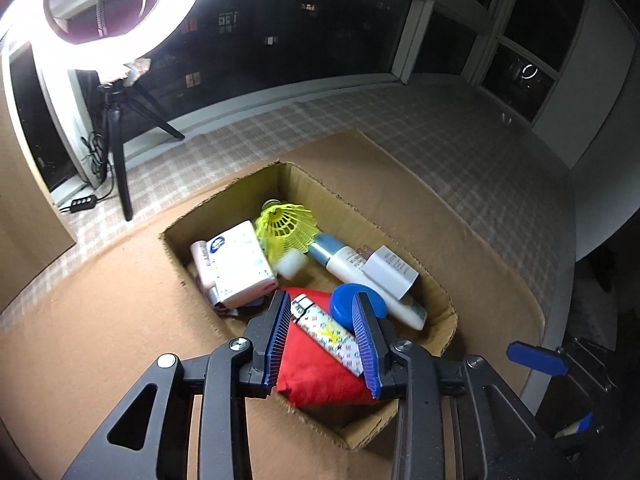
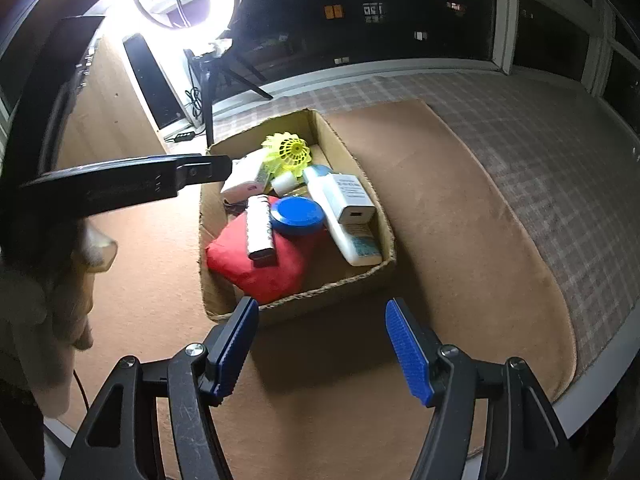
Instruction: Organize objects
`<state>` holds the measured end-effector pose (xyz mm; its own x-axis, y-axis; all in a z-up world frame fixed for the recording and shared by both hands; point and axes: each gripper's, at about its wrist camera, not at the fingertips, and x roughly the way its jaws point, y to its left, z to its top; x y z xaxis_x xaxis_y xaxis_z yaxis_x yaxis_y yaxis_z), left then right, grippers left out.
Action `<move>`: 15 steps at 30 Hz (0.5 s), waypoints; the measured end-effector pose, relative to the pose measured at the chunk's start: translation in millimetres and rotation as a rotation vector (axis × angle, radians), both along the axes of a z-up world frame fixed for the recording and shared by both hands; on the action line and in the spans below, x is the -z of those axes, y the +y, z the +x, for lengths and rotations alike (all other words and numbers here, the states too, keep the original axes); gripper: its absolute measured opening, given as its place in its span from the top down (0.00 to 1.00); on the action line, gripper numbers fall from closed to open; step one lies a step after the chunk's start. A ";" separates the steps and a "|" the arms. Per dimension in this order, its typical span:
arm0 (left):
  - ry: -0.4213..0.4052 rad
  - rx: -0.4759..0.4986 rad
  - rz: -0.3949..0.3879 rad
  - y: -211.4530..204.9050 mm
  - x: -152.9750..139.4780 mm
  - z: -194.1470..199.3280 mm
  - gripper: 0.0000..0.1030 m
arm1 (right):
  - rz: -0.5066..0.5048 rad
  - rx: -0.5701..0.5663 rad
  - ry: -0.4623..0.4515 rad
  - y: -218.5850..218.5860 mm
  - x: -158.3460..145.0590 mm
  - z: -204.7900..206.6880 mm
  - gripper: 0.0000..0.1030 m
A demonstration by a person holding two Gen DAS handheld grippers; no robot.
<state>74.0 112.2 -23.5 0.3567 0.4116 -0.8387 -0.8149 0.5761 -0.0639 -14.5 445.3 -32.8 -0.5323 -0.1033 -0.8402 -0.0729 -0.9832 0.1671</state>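
A cardboard box (image 1: 444, 292) (image 2: 384, 264) on a brown mat holds a red pouch (image 1: 316, 376) (image 2: 260, 264), a patterned lighter (image 1: 328, 332) (image 2: 260, 228), a blue lid (image 1: 344, 304) (image 2: 298, 214), a white tube (image 1: 348, 264) (image 2: 352, 240), a white charger (image 1: 390, 272) (image 2: 354, 200), a yellow shuttlecock (image 1: 286, 224) (image 2: 290, 152) and a tissue pack (image 1: 240, 264). My left gripper (image 1: 322, 340) is open just above the lighter, one finger on each side, not gripping it. My right gripper (image 2: 320, 344) is open and empty before the box's near wall.
The brown mat (image 2: 460, 208) lies on a checked cloth (image 1: 460, 140). A ring light on a black tripod (image 1: 116, 136) (image 2: 208, 92) stands at the back left by dark windows. The left gripper's black body (image 2: 120, 184) reaches in from the left in the right wrist view.
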 end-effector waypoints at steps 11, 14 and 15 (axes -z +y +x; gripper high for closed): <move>-0.008 -0.096 0.050 -29.2 -18.9 -65.1 0.66 | 0.047 -0.077 0.014 -43.5 -5.7 -7.6 0.39; 0.001 -0.136 0.055 -36.3 -20.4 -91.1 0.62 | 0.058 -0.106 0.015 -60.0 -5.1 -10.1 0.39; 0.007 -0.151 0.059 -39.2 -20.8 -100.5 0.58 | 0.059 -0.115 0.016 -65.5 -4.9 -10.5 0.39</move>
<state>-26.5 73.0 -2.7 0.2811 0.5090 -0.8136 -0.8928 0.4497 -0.0271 -25.0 379.8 -27.9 -0.5330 -0.1147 -0.8383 0.0429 -0.9932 0.1086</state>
